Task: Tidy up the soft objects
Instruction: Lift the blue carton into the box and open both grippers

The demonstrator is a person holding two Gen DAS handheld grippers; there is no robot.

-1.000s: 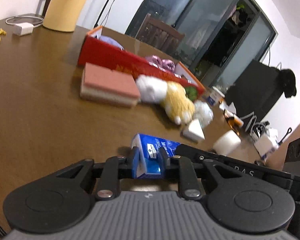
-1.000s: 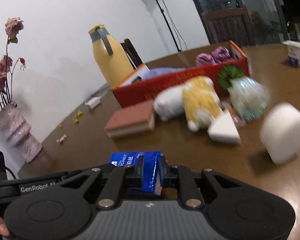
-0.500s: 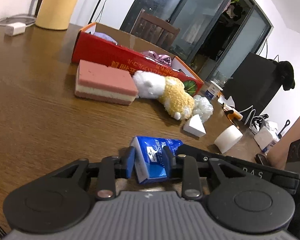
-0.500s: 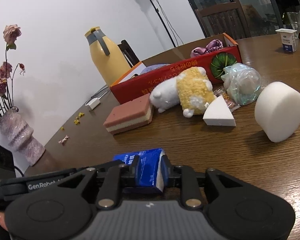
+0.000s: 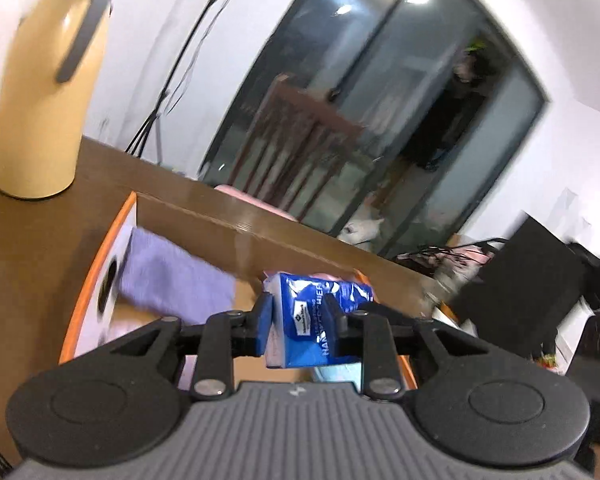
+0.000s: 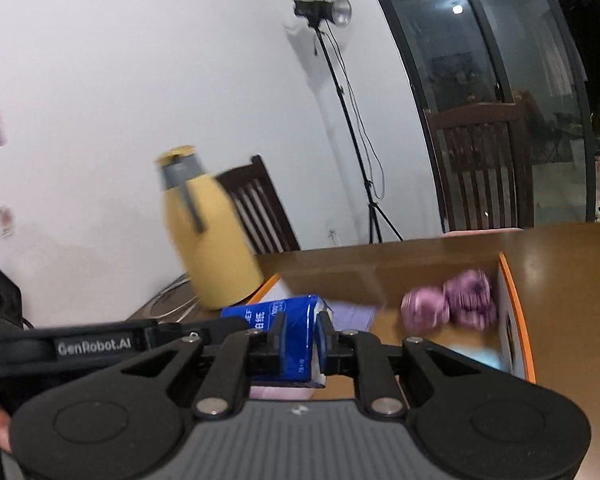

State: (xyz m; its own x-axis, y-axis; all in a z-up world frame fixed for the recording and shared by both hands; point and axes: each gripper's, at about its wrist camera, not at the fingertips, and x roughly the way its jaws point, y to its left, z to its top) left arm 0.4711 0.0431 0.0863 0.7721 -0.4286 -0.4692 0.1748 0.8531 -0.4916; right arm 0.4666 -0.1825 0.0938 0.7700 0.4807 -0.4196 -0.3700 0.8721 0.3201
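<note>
— Starting with the left wrist view: clamping on what?

— Pinching the blue tissue pack (image 5: pixel 316 314), the left gripper (image 5: pixel 298 318) narrowed to the pack's width, both fingers pressing its sides. Sitting crosswise between the jaws, one end poking out past the fingertips, white edge showing at the bottom. Hanging above the open cardboard box (image 5: pixel 100 276), over the lilac cloth (image 5: pixel 172 280) lying inside against the near-left wall. Yellow jug (image 5: pixel 48 92) standing on the wooden table (image 5: pixel 32 248) beyond the box, wooden chair (image 5: pixel 300 152) behind.

— Moving to the right wrist view?

— Gripping the same tissue pack (image 6: pixel 288 336) from the other end, the right gripper (image 6: pixel 300 338) likewise squeezed in to the pack's width, fingers flat on its faces. Holding it over the box interior (image 6: pixel 512 320), the pack's printed end jutting left toward the other gripper's arm. Purple bundle (image 6: pixel 452 304) resting in the far right corner of the box, blurred. Light stand (image 6: pixel 348 120) rising by the wall.
</note>
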